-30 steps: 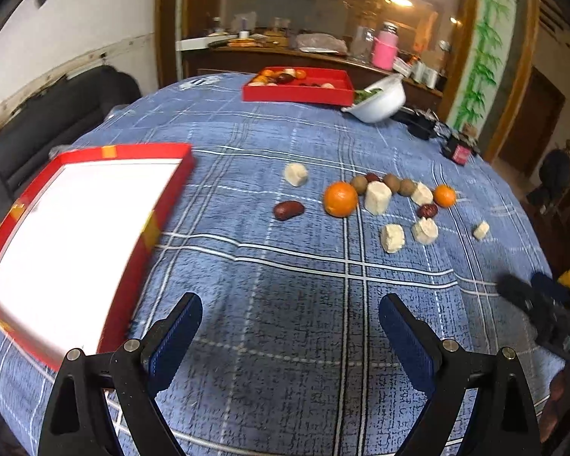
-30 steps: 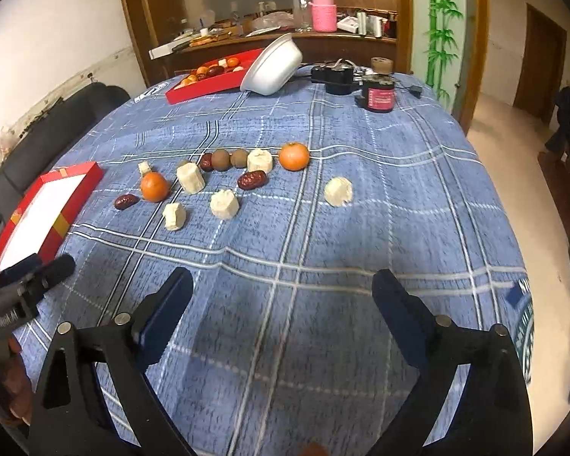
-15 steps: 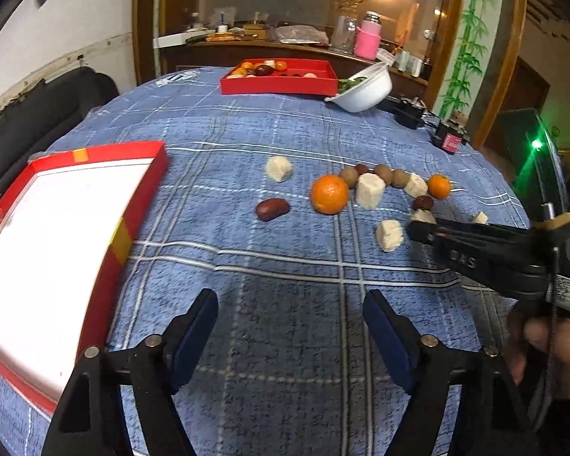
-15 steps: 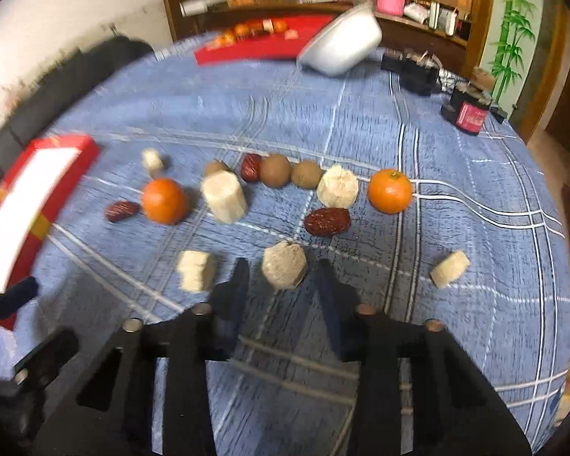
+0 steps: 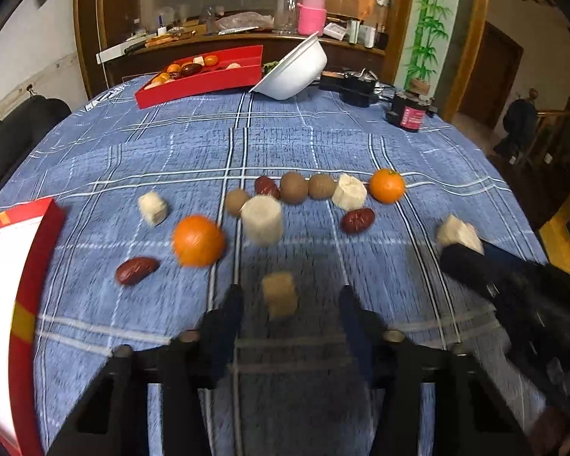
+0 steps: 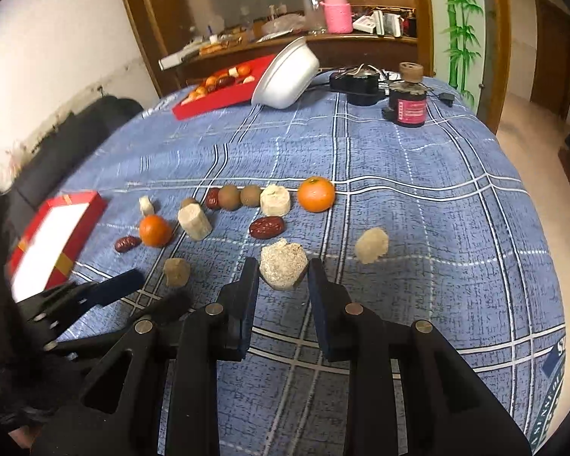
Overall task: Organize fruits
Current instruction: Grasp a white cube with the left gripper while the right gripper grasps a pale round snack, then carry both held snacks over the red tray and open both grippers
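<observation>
The right gripper (image 6: 283,277) is clamped on a pale fruit chunk (image 6: 284,269) above the tablecloth (image 6: 418,209), while the left gripper (image 5: 290,304), jaws apart, should center around the tan chunk (image 5: 280,293) before closing.

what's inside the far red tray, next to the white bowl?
The far red tray holds small oranges, dark dates and pale chunks at its left end. The tilted white bowl covers its right end, so what lies there can't be seen.
</observation>
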